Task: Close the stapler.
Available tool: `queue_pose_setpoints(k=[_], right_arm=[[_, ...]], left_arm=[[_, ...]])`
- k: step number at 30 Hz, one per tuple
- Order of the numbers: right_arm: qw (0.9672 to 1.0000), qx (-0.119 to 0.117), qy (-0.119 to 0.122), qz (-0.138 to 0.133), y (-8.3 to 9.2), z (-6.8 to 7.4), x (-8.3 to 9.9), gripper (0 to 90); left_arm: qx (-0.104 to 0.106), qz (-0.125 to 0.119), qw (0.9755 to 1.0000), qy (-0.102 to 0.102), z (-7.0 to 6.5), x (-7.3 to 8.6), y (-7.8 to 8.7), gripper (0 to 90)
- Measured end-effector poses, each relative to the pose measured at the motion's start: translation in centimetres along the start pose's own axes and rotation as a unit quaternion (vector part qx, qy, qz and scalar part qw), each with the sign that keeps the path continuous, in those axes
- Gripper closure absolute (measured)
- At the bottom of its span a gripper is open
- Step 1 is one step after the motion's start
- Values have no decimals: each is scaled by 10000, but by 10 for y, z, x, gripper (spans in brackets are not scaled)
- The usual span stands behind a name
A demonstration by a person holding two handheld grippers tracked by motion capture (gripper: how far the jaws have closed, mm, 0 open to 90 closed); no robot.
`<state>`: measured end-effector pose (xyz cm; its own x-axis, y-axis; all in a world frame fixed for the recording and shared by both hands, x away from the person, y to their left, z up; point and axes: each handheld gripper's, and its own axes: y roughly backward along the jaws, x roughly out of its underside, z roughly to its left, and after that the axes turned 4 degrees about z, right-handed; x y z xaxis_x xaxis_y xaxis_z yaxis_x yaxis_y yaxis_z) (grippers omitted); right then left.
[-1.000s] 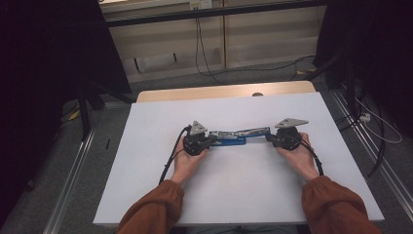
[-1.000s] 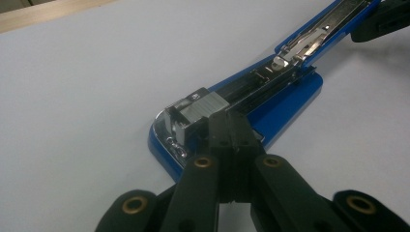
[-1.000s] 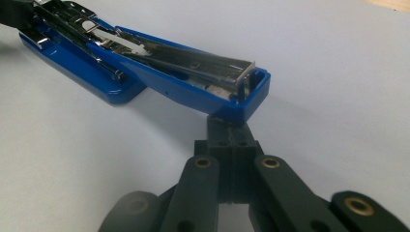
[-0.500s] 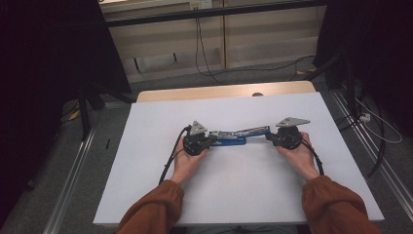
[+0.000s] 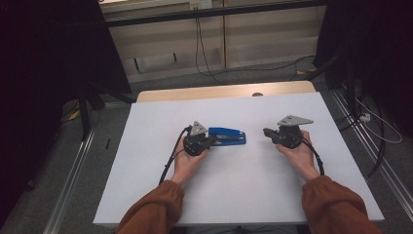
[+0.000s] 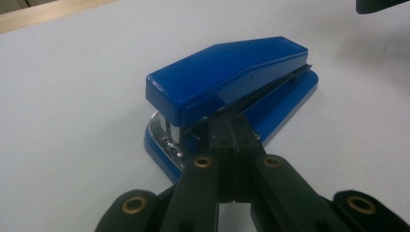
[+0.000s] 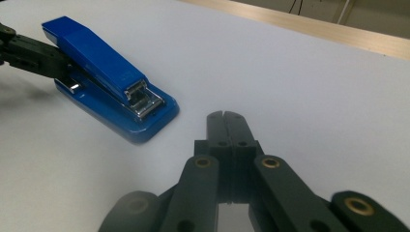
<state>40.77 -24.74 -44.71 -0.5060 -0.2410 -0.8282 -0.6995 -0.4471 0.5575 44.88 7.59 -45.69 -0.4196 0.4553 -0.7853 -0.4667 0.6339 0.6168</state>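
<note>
A blue stapler (image 5: 228, 137) lies flat on the white table top (image 5: 243, 195), near its middle. My left gripper (image 5: 213, 140) is shut, and its closed tips (image 6: 233, 126) poke into the gap between the stapler's (image 6: 227, 72) arm and base at one end. My right gripper (image 5: 266, 131) is shut too, with nothing between its jaws, and points at the stapler's other end from a short way off. In the right gripper view its tips (image 7: 225, 118) hover over bare table, and the stapler (image 7: 106, 72) lies to the upper left with the left gripper's jaws (image 7: 34, 53) against it.
A wooden strip (image 5: 219, 91) runs along the table's far edge. Behind it are cables on the floor (image 5: 204, 68) and dark curtains at both sides. Metal rails (image 5: 73, 170) flank the table.
</note>
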Motion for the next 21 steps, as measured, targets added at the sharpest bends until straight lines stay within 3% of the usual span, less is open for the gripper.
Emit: queue_pose_setpoints(k=[5, 12, 17, 21], right_arm=[[9999, -56, 5, -145, 2, 1, -1, 900], [9997, -68, -120, -180, 3, -1, 0, 855], [9996, -139, -167, -199, 4, -1, -1, 788], [9993, -208, -177, -241, 4, 1, -1, 738]], left_arm=[[-24, 24, 10000, -14, 0, 0, 1, 900], [133, 73, 9999, 46, -3, -1, 2, 897], [103, 261, 9994, -192, -11, 1, 0, 863], [245, 95, 9997, -33, -14, -1, 5, 834]])
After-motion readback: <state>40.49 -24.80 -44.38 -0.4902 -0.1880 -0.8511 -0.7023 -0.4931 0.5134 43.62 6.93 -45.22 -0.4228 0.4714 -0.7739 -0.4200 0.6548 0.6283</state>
